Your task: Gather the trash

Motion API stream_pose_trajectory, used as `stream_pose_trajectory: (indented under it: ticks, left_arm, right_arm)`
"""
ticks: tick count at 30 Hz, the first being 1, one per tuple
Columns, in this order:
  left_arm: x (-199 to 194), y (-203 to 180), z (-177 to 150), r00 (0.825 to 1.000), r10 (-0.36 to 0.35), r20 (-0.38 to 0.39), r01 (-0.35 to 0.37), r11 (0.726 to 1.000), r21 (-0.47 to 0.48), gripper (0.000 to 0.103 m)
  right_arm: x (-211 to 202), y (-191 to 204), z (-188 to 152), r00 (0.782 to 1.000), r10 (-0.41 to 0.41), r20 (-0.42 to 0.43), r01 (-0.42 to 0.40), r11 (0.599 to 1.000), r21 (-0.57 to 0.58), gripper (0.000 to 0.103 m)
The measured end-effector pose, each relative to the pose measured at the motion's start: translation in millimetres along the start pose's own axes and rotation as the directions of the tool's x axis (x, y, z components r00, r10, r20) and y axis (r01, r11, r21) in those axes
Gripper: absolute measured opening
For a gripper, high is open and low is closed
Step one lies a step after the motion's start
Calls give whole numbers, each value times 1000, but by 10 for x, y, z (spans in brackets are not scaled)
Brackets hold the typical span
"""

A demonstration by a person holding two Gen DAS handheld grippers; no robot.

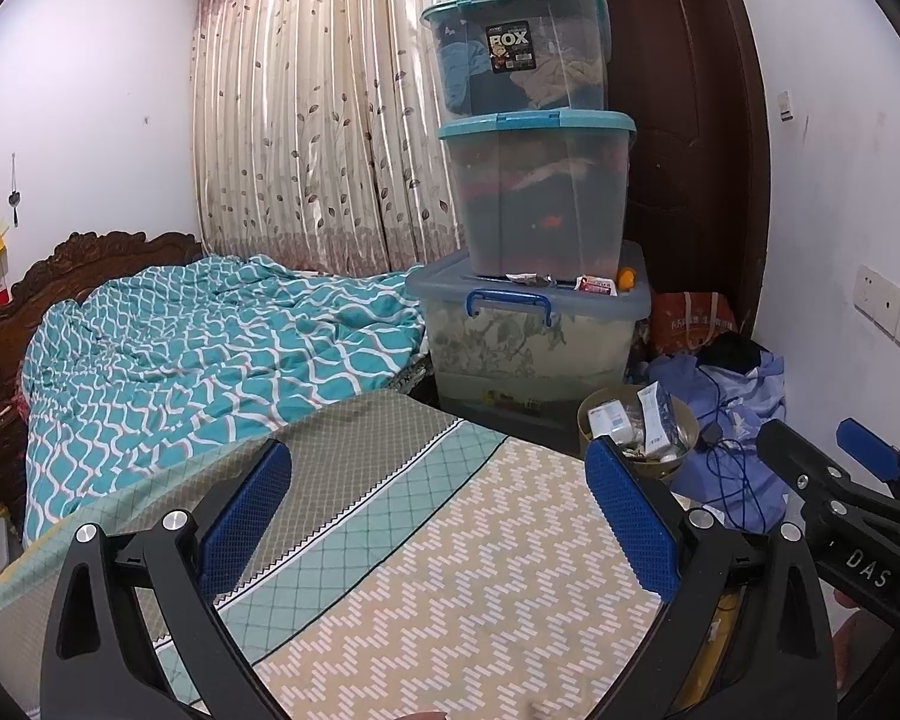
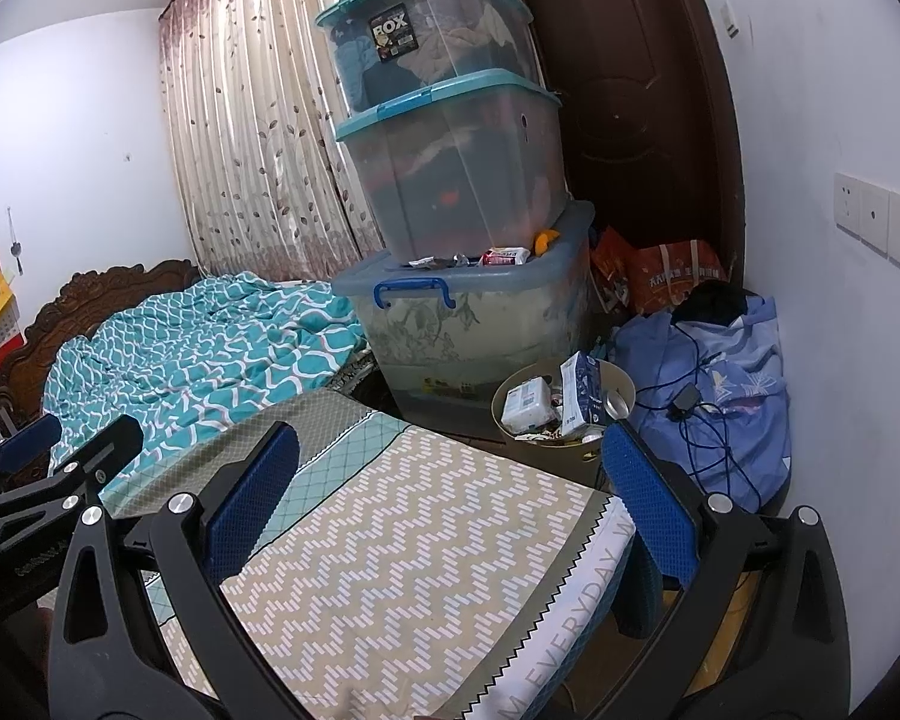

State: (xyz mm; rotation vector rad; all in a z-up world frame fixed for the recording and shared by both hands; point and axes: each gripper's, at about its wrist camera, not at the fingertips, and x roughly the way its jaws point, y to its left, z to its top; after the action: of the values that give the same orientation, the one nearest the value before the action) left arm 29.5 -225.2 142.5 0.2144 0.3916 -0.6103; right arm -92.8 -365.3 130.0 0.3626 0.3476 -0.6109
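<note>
A round trash bin (image 2: 510,414) stands on the floor at the bed's corner, filled with cartons and wrappers; it also shows in the left wrist view (image 1: 588,414). Loose wrappers (image 2: 501,256) and an orange item (image 2: 547,240) lie on the lid of the bottom storage box; the wrappers also show in the left wrist view (image 1: 594,284). My left gripper (image 1: 438,492) is open and empty above the patterned bed sheet (image 1: 450,570). My right gripper (image 2: 450,480) is open and empty over the same sheet's corner, near the bin.
Three stacked plastic storage boxes (image 2: 450,180) stand beyond the bed. A teal quilt (image 2: 210,348) covers the bed's far part. A blue cloth bundle with a cable and charger (image 2: 720,396) and an orange bag (image 2: 672,276) sit by the dark door (image 2: 630,90).
</note>
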Motion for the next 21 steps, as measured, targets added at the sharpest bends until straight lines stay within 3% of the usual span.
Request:
stream_pose_trajectory:
  ticks: [21]
  left_arm:
    - [29,-56,-24,1000,2,-10,-1,1000,28,94]
  right_arm:
    - [17,14,24,1000,3,-7,-3,1000,4,100]
